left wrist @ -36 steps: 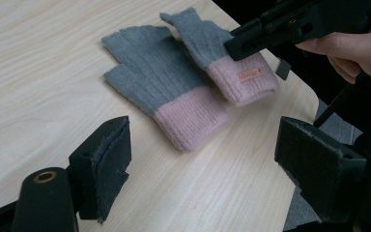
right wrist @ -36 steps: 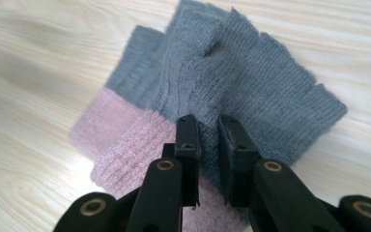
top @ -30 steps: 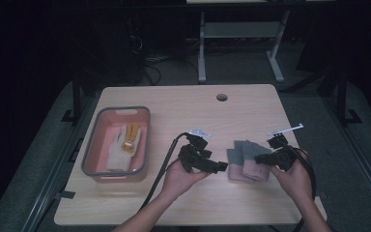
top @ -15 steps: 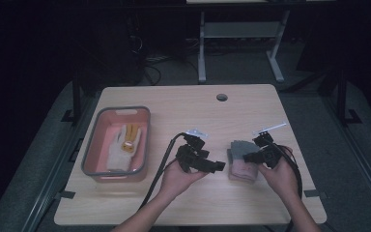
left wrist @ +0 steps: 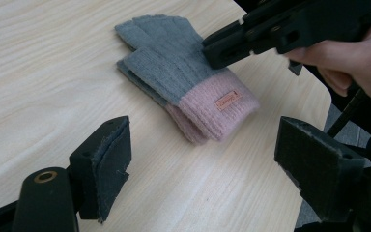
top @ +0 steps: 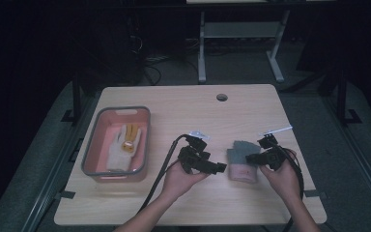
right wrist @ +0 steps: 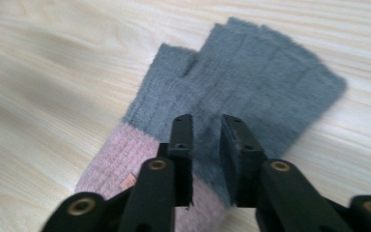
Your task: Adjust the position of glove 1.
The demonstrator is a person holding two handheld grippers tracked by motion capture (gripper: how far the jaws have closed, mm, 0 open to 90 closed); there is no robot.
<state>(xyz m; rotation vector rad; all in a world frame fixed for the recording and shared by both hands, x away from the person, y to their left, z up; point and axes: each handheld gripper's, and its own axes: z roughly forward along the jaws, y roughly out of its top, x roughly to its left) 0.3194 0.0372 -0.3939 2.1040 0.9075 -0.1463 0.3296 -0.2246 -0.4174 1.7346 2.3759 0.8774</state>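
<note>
High view: the glove [top: 244, 161] lies on the counter [top: 183, 104] between both tools, cuff toward the person. The right tool [top: 249, 158] sits over the glove's grey half, jaws just parting, nothing pinched. The left tool [top: 221, 167], jaws wide apart, waits beside the glove's cuff.

A knitted glove [left wrist: 183, 82] is grey over the finger end and pale pink at the ribbed cuff, with a small orange-tan label sewn on the pink part. The bench [top: 183, 104] is light wood with a fine, pale grain pattern and one dark round hole. A tray [top: 92, 145] has a grey rim and a salmon-pink inside; in it lies a second glove [top: 121, 145], off-white with yellow-orange fingers. Both the left hand-held gripper [top: 221, 167] and the right hand-held gripper [top: 249, 157] are black, with black cables. The surrounding floor is dark grey.
</note>
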